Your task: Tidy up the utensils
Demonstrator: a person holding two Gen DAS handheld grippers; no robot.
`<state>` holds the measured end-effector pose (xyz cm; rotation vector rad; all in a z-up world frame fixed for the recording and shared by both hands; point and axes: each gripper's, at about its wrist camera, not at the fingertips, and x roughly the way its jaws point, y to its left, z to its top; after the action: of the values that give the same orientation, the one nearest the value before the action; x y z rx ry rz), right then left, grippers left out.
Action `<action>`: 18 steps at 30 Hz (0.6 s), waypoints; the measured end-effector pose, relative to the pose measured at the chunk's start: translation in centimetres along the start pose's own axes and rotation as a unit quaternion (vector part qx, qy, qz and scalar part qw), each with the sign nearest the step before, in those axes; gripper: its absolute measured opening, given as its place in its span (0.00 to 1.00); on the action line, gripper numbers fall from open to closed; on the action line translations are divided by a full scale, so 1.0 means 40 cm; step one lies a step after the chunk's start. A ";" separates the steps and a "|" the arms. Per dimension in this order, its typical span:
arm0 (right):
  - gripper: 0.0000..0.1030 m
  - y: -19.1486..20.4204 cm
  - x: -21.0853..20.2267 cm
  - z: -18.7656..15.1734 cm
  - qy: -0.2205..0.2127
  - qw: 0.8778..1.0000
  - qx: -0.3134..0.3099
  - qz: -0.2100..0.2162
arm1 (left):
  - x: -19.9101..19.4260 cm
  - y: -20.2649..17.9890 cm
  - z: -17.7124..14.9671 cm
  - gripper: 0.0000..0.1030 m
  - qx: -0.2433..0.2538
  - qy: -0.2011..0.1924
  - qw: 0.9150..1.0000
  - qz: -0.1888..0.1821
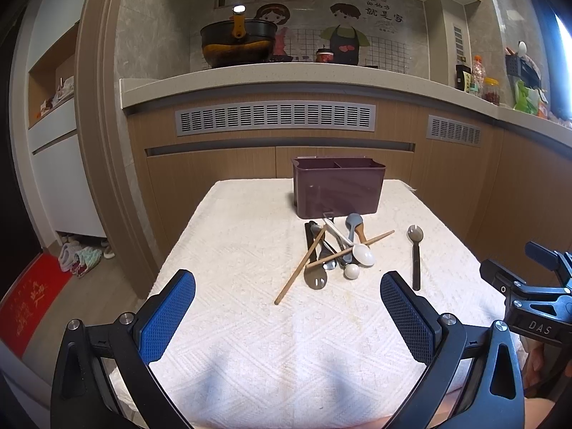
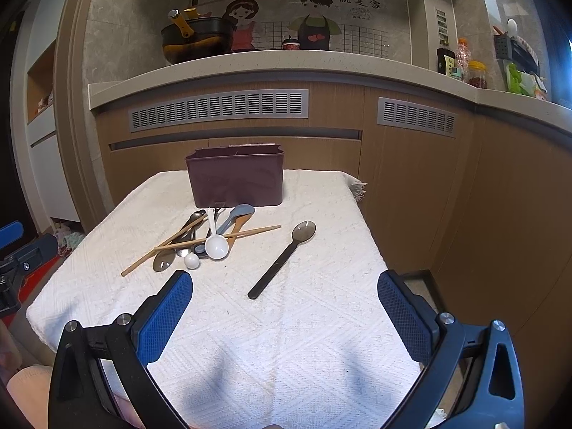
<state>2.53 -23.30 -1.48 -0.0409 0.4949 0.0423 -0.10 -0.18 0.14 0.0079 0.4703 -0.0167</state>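
- Up close, the left gripper (image 1: pixel 287 286) hangs above the near part of the table with its blue-padded fingers (image 1: pixel 168 316) spread wide and nothing between them.
- Likewise the right gripper (image 2: pixel 285 286) is held wide apart and empty over the white textured cloth (image 2: pixel 250 350); its body also shows at the right edge of the left wrist view.
- Just ahead of the right gripper, a black-handled spoon (image 2: pixel 282 259) lies alone on the cloth, bowl toward the far side, handle slanting back toward the gripper, apart from the other utensils.
- Left of that spoon sits a heap of utensils (image 1: pixel 334 250), touching and overlapping one another.
- On the heap, a white plastic spoon (image 2: pixel 216 243) rests with its bowl toward the grippers, and a small white ball-shaped end (image 2: pixel 192 260) lies just beside it.
- Two wooden chopsticks (image 1: pixel 304 264) cross the heap; one reaches out to the right, the other slants to the near left onto bare cloth.
- A slotted metal spoon (image 1: pixel 316 279) pokes out of the near side, and a grey-blue spoon (image 1: pixel 353 227) lies at the far side beside a wooden handle.
- Behind the heap, a dark maroon holder (image 1: pixel 338 187) stands upright near the far edge of the table, divided into compartments; nothing rises above its rim.
- Beyond it run wooden kitchen cabinets (image 2: pixel 411 186) under a pale countertop (image 1: pixel 271 75) bearing a black wok (image 1: pixel 237 44).
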 end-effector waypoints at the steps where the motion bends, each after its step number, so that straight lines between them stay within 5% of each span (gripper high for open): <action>1: 1.00 0.000 0.000 0.000 0.000 1.000 0.000 0.000 | 0.000 0.000 0.000 1.00 0.000 0.000 1.000 -0.002; 18: 1.00 -0.002 0.001 0.001 0.001 1.000 -0.001 0.000 | 0.002 0.004 0.004 1.00 -0.002 0.001 1.000 -0.004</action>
<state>2.58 -23.37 -1.44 -0.0419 0.4971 0.0432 0.02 0.00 0.24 0.0025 0.4727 -0.0235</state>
